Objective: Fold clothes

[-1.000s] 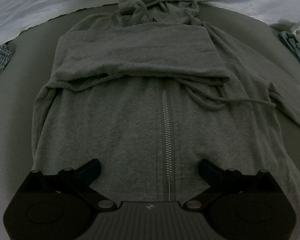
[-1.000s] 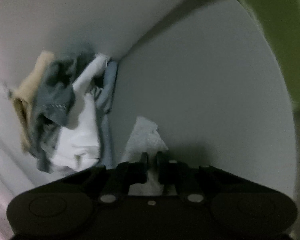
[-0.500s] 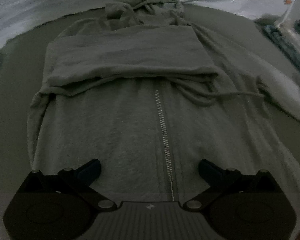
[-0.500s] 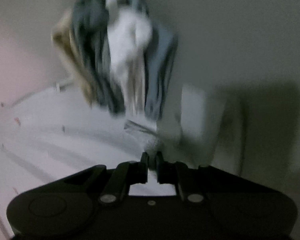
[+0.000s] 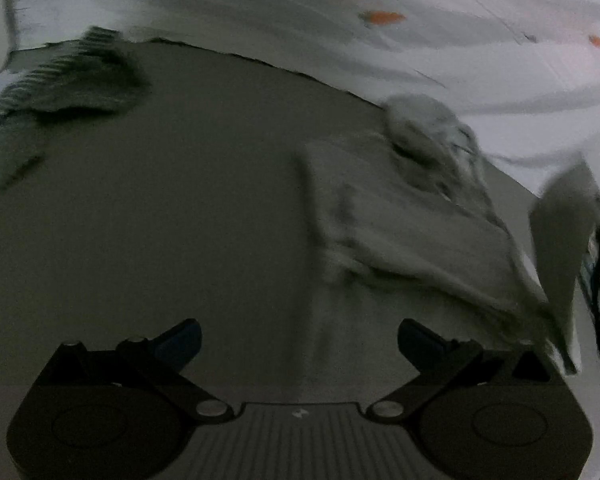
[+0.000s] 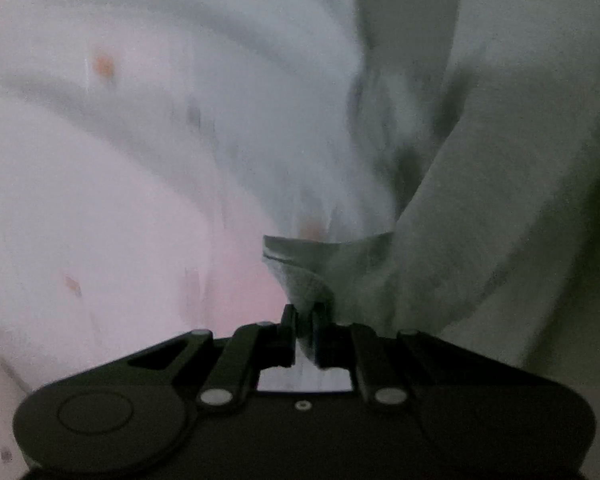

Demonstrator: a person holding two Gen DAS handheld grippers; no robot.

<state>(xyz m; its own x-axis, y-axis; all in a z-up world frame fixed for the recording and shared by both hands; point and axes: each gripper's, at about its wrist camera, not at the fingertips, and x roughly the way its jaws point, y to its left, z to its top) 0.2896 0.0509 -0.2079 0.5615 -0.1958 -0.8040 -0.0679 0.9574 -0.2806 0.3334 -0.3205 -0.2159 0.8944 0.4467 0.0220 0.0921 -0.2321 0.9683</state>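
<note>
**Grey hoodie on a dark bed cover, one sleeve lifted**

The work surface is a flat, dull grey-green bed cover (image 5: 188, 208), wide and bare across the left and middle of the left wrist view. Behind it runs a pale white sheet with small orange motifs (image 5: 440, 20), creased and streaked by motion blur. The same pale, orange-dotted sheet fills the left of the right wrist view, tinted pink low down.

The soft grey zip-up hoodie (image 5: 412, 224) lies on the cover toward the right, its hood (image 5: 424, 132) bunched at the far end by the sheet's edge. A dark green striped or checked garment (image 5: 80, 76) sits crumpled at the far left corner, well apart from the hoodie; its pattern is too smeared to tell for sure.

The left gripper (image 5: 298, 336) hovers over the cover at the hoodie's near left edge, fingers spread wide, nothing between them. The right gripper (image 6: 303, 320) is clenched on a cuff-like edge of the grey fabric (image 6: 324, 264), which rises off to the right.
</note>
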